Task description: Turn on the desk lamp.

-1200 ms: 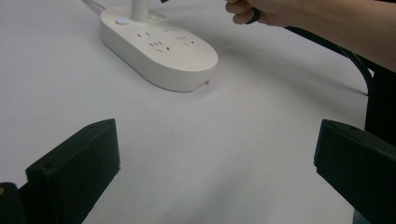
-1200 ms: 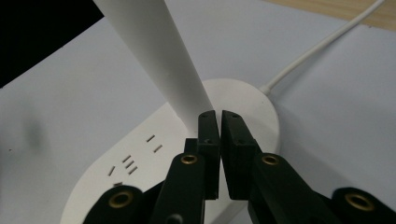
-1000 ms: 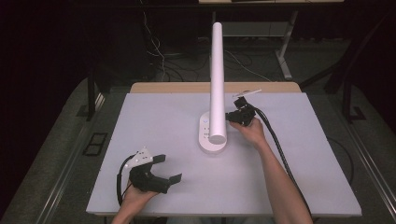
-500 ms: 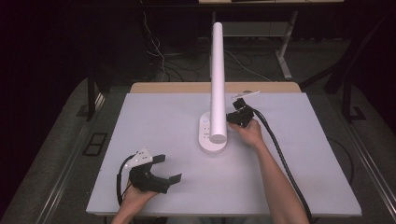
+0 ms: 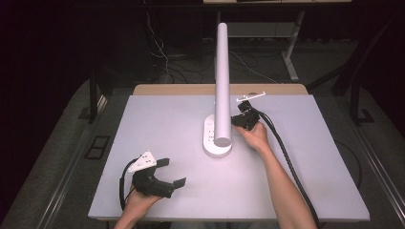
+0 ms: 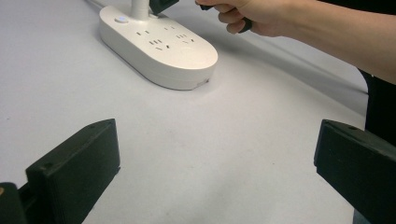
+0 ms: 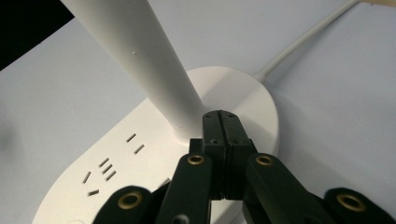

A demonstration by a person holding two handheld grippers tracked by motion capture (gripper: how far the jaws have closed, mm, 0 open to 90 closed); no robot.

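Power strip base [image 5: 217, 140], white and oval, is seen near the middle of the grey table [image 5: 157, 124], slightly right of centre and well clear of every edge. Sockets are seen on its top in both gripper views, with a small lit button [image 6: 121, 19] at one end. White tube [image 5: 222, 86] rises upright from the base, and a white cord [image 7: 303, 39] leaves the base's far end across the table. Right gripper [image 5: 241, 120] is held just beside the tube at the base's right side; in the right gripper view its jaws are pressed together with nothing between them, tips [image 7: 220, 122] just over the base at the foot of the tube, contact with either not clear. Right hand [image 5: 253, 136] is behind it, its cable trailing back toward the near right edge. Wide bare table is left in front of and to the left of the base. Left gripper [image 5: 168, 172] is held low by the near left edge, well apart from the base, jaws spread wide and empty, bare tabletop seen between them. Wooden strip [image 5: 181, 89] lines the far edge.
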